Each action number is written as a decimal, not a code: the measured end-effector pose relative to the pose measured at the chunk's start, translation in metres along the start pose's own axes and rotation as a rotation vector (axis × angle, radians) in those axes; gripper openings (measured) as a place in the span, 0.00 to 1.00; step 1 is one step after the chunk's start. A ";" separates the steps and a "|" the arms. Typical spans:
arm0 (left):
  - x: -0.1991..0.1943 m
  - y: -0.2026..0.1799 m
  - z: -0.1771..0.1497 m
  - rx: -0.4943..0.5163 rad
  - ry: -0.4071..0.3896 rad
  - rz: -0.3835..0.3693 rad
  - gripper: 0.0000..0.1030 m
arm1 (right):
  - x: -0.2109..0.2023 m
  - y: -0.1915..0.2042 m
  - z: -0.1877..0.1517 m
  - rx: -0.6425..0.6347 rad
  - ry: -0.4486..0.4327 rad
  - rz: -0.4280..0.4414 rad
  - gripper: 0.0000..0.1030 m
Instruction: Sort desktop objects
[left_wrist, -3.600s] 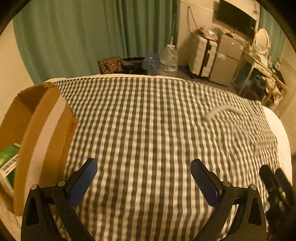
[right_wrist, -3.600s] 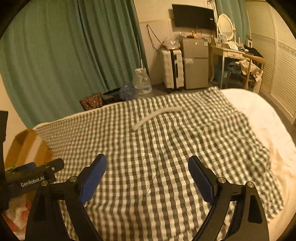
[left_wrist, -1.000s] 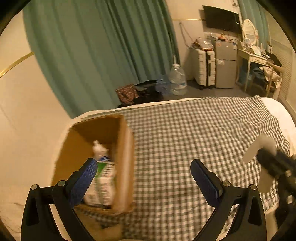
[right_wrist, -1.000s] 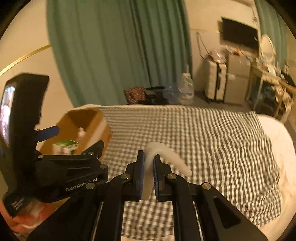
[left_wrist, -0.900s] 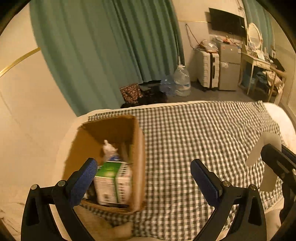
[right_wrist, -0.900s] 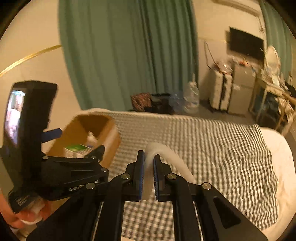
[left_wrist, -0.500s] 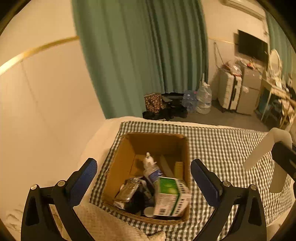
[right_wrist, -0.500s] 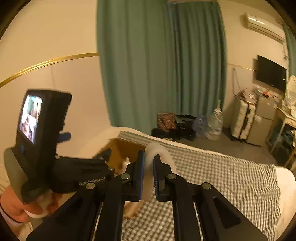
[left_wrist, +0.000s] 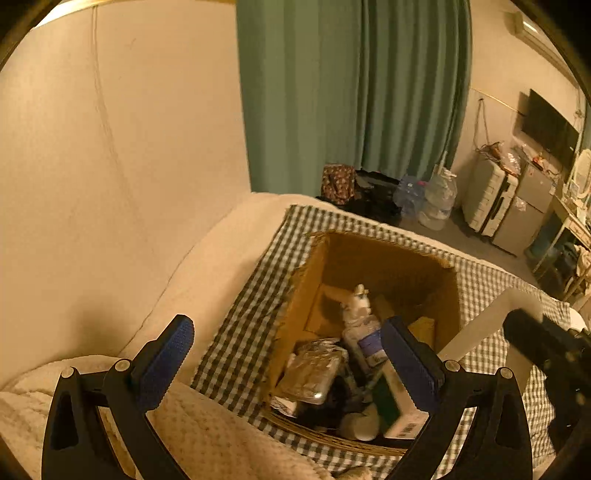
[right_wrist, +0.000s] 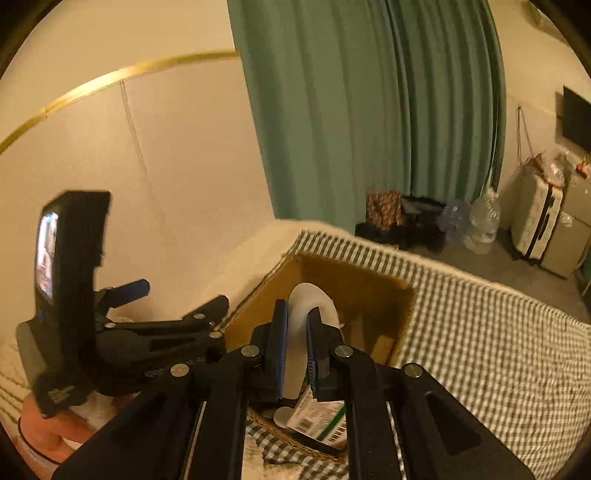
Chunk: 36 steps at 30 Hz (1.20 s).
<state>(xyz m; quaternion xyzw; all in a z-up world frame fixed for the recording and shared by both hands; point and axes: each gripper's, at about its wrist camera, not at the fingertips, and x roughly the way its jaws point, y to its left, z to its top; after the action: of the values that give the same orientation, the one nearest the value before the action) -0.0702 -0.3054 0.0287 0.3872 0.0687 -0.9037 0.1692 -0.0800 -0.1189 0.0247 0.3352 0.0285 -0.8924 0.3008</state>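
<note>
Here, near to far, all placed against the cardboard box (left_wrist: 388, 258).
Right tool (right_wrist: 295, 343): nearly closed, pinching one white curved strip (right_wrist: 314, 299) over the box's near edge.
Left tool (left_wrist: 288, 350): wide open, empty, over the box's left side.
Hidden: the strip's lower end, behind the fingers.
Box contents: jumbled; one bottle (left_wrist: 358, 314), one green-and-white carton (right_wrist: 317, 413), one foil pack (left_wrist: 310, 373); the rest unclear.
Checked cloth (right_wrist: 480, 332): under the box.

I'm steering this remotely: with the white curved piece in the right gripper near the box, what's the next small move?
Probably lower the right gripper slightly, then open. It is shut on the white curved piece, which hangs over the open cardboard box; the left gripper is open, holding nothing.
</note>
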 end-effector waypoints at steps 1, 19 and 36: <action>0.003 0.002 0.000 -0.004 0.008 -0.001 1.00 | 0.011 0.000 -0.002 0.009 0.017 0.005 0.09; 0.033 0.019 -0.010 -0.074 0.044 0.011 1.00 | 0.055 -0.023 -0.007 0.083 0.015 -0.253 0.89; -0.045 -0.079 -0.050 0.131 -0.053 -0.073 1.00 | -0.078 -0.079 -0.059 0.182 -0.105 -0.354 0.93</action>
<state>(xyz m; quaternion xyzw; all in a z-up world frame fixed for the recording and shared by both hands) -0.0359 -0.2080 0.0263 0.3706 0.0189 -0.9218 0.1121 -0.0434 0.0010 0.0152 0.3037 -0.0094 -0.9465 0.1088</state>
